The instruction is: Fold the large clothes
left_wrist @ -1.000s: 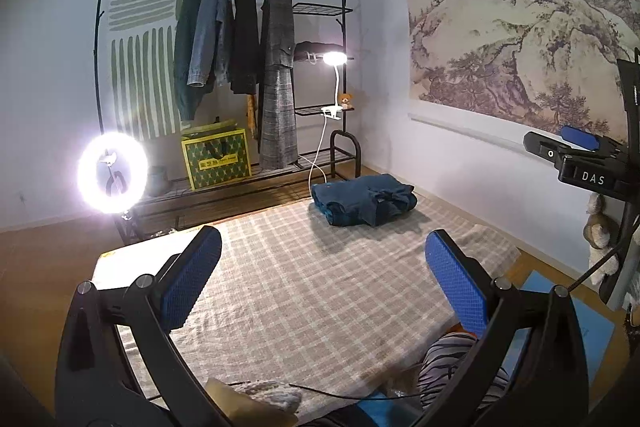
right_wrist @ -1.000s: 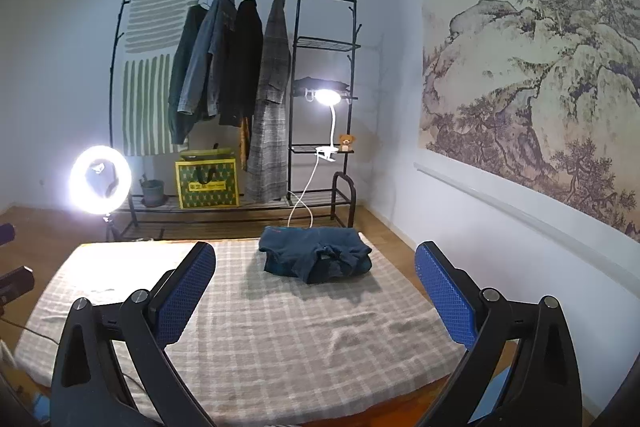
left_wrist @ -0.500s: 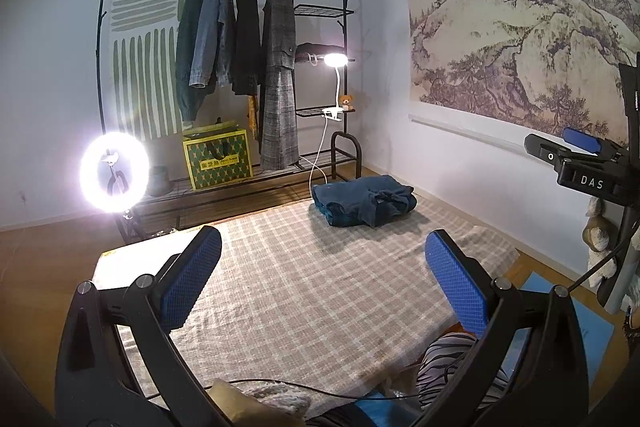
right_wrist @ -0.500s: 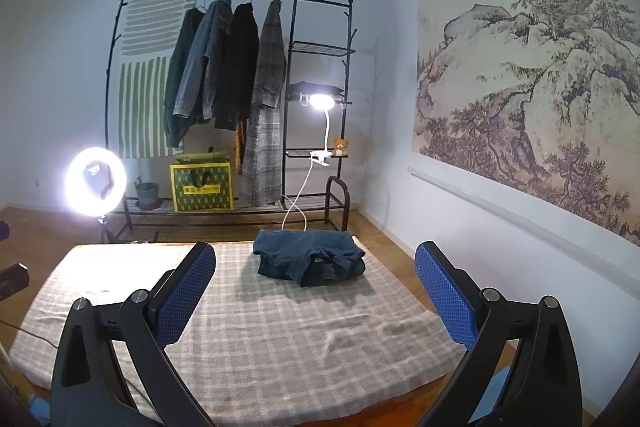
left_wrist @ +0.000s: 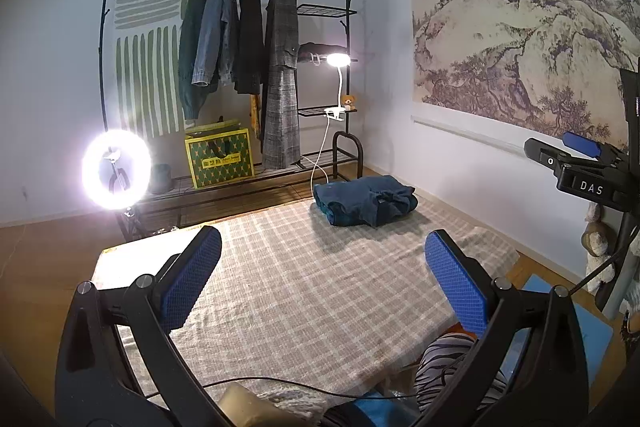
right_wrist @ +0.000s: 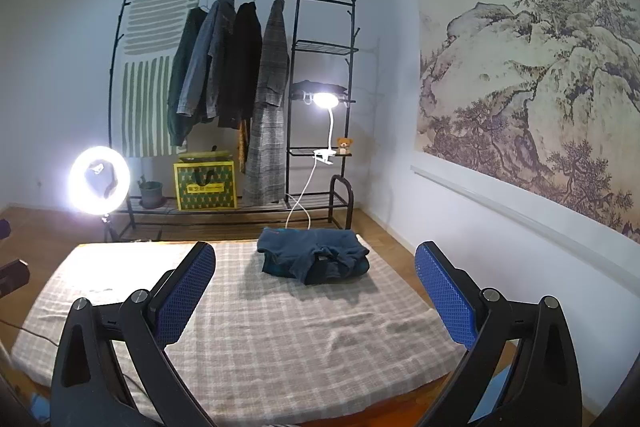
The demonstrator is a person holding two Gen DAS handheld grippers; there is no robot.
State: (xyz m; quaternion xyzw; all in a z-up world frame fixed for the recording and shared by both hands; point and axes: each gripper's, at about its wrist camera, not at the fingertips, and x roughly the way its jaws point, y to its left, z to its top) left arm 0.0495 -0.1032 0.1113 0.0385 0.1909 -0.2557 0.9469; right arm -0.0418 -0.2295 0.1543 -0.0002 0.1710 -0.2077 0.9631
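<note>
A dark blue garment (left_wrist: 364, 201) lies folded in a bundle at the far right end of a table covered with a checked cloth (left_wrist: 304, 279). It also shows in the right wrist view (right_wrist: 314, 257) on the cloth (right_wrist: 248, 331). My left gripper (left_wrist: 324, 279) is open and empty, held high over the near part of the table. My right gripper (right_wrist: 316, 293) is open and empty, well short of the garment. The right gripper also shows at the right edge of the left wrist view (left_wrist: 580, 163).
A black clothes rack (left_wrist: 248, 27) with several hanging coats stands behind the table, with a yellow-green bag (left_wrist: 219, 157) on its low shelf. A ring light (left_wrist: 116, 169) glows at the left. A clip lamp (left_wrist: 338, 59) shines above the garment. A cable (left_wrist: 280, 383) crosses the near table edge.
Both grippers stay open and empty. The right wrist view has drifted a little, so the garment sits slightly lower and more central. The garment has not moved.
</note>
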